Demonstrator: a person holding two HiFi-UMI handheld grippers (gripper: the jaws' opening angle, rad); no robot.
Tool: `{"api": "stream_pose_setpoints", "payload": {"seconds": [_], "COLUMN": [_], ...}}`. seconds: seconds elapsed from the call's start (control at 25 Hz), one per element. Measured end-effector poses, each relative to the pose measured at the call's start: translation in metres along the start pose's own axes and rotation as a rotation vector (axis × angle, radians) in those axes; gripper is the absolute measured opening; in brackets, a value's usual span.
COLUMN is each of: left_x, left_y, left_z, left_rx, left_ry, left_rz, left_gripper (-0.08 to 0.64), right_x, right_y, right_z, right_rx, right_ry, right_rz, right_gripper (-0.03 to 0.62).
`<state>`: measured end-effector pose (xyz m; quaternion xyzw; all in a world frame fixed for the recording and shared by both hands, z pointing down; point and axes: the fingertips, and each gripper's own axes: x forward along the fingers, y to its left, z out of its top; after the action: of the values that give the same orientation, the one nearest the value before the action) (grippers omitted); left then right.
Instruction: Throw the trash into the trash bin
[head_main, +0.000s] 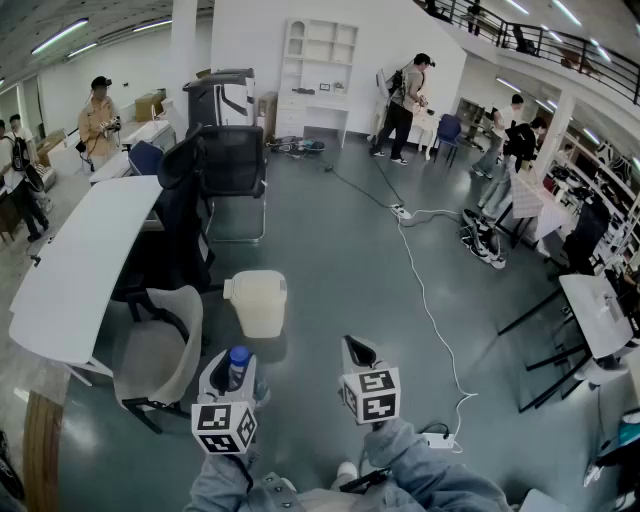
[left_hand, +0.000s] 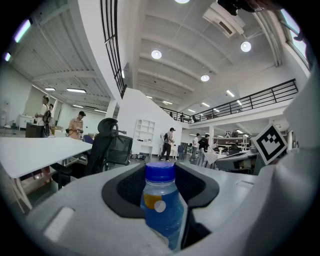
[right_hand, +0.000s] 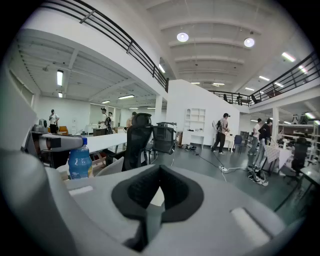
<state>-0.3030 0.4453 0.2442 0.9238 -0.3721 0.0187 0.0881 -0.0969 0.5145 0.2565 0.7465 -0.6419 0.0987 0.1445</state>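
Trash bin (head_main: 257, 302): cream-coloured and squat, standing on the grey floor (head_main: 340, 250) just right of the beige chair (head_main: 155, 355). The long white table (head_main: 80, 265) runs off to its left. It sits on the far side of both grippers, and nothing is touching it!

Left gripper (head_main: 228, 378): low at the near left, and it's got the goods. The jaws are spread wide and clamped on the bottle, one dark pad on either side of its neck.

Right gripper (right_hand: 159, 190): near right, just beside its partner and roughly level with it. The jaws are drawn together with nothing between them.

Bottle (left_hand: 161, 205): here's the trash. It's clear plastic with blue liquid and a yellow patch on the shoulder. It sits in the hollow of the left gripper's pads and looks upright from the right gripper view. It's on the near side of the bin, a little to the bin's left, apart from it and not yet over it.

Blue cap (left_hand: 160, 170): on the bottle, poking up just past the pads.
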Motion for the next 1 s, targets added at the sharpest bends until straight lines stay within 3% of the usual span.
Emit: {"api": "stream_pose_setpoints", "payload": {"seconds": [0.4, 0.72, 1.0], "left_x": [-0.007, 0.013, 0.052], "left_y": [0.016, 0.013, 0.019], "left_z": [-0.008, -0.018, -0.016], "left_rx": [-0.015, -0.028, -0.016], "left_ry": [0.018, 0.034, 0.031], "left_rz": [-0.026, -0.056, -0.038], "left_gripper": [0.192, 0.192, 0.192], "right_x": [-0.001, 0.006, 0.049], "right_y": [0.021, -0.005, -0.021], "right_z": [-0.007, -0.018, -0.015], "right_rx": [0.039, 0.086, 0.097], "right_ry": [0.017, 0.047, 0.05], "right_rz": [-0.011, -0.067, -0.034], "right_gripper": [0.003, 0.003, 0.003]}}
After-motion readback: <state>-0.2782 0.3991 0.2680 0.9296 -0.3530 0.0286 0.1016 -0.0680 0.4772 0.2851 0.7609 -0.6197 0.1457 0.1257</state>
